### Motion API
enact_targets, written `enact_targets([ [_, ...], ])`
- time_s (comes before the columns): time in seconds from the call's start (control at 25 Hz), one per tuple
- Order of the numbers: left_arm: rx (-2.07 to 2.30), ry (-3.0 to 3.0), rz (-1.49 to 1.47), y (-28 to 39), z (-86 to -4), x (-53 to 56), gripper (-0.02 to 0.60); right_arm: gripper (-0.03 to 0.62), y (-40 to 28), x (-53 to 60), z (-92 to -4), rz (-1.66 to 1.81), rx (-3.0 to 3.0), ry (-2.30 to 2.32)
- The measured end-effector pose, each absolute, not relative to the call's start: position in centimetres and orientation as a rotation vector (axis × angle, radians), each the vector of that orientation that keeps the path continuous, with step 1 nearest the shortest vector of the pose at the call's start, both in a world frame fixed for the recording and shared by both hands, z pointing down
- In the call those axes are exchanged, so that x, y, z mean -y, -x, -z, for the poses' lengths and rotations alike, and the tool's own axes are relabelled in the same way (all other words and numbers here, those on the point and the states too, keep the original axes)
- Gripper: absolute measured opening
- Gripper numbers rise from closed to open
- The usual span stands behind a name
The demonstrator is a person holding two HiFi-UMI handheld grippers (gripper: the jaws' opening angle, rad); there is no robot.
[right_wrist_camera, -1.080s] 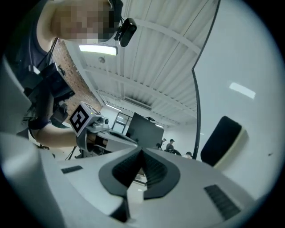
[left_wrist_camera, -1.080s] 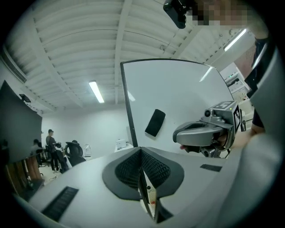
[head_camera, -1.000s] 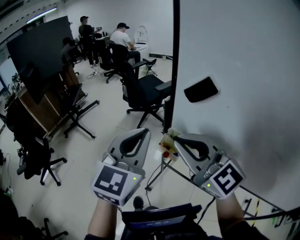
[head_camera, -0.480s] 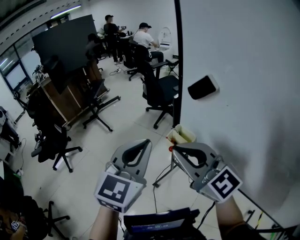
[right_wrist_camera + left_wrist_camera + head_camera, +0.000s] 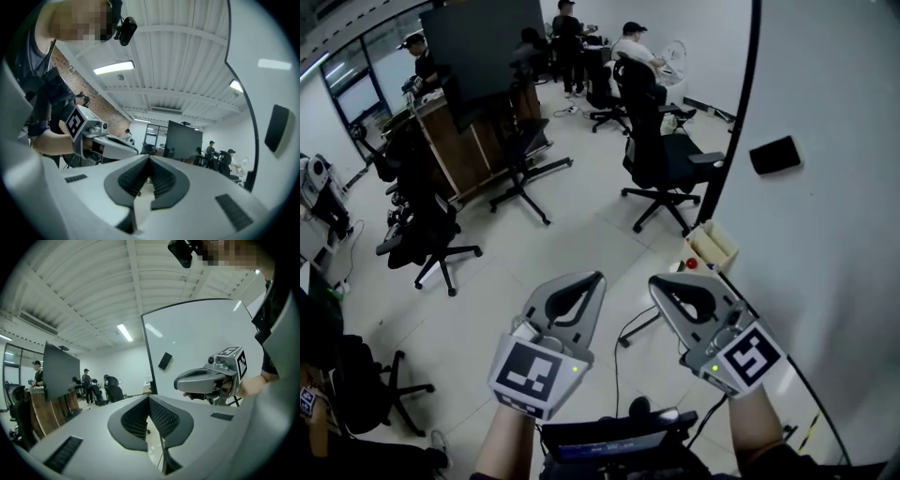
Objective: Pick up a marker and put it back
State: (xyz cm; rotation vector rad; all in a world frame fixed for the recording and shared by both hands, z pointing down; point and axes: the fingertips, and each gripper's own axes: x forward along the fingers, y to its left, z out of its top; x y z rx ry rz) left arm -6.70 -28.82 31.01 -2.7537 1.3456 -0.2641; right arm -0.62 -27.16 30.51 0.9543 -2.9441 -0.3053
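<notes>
1. Filling the right side of the head view, a whiteboard (image 5: 834,281) stands upright with a dark frame along its left edge.
2. Pale floor (image 5: 487,309) spreads to the left of the board, with a thin cable (image 5: 619,328) lying on it near the board's foot.
3. A big dark screen (image 5: 483,42) stands at the far end of the room above a wooden desk (image 5: 455,150), with several people (image 5: 633,42) around it.
4. Black office chairs are scattered over the floor: one (image 5: 661,155) is close to the board's edge, another (image 5: 422,234) is well off to the left.
5. The left gripper (image 5: 596,277) is held out low in the middle of the head view. In its own view the jaws are clenched tip to tip with nothing between them.
6. The right gripper (image 5: 655,282) is held just beside the left one, on the board's side. Its jaws are likewise pressed together and grasp nothing.
7. A pale tray (image 5: 712,246) sits at the board's lower edge, ahead of the right gripper and apart from it.
8. A black eraser (image 5: 773,155) clings to the board face above the tray.
9. A small red tip (image 5: 691,264) at the tray's near end is the only sign of a marker; it is too small to tell more. Neither gripper touches it.
</notes>
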Motion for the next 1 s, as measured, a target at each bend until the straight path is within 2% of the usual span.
enact_targets([
  [0.24, -1.45, 2.766, 0.117, 15.6, -30.9, 25.1, 0.0, 0.017, 9.1, 22.4, -30.8, 0.403, 2.842, -0.83],
  [0.44, -1.378, 2.834, 0.105, 17.0, -31.8, 23.4, 0.0, 0.017, 9.7, 20.0, -31.2, 0.321, 2.786, -0.939],
  [0.68, -1.3, 2.803, 0.148, 11.7, -30.6, 18.8, 0.0, 0.017, 4.3, 14.4, -29.4, 0.372, 2.787, -1.025],
  [1.0, -1.412, 2.744, 0.17, -2.8, -32.0, 12.7, 0.0, 0.018, -8.8, 7.6, -30.6, 0.319, 2.911, -0.93],
])
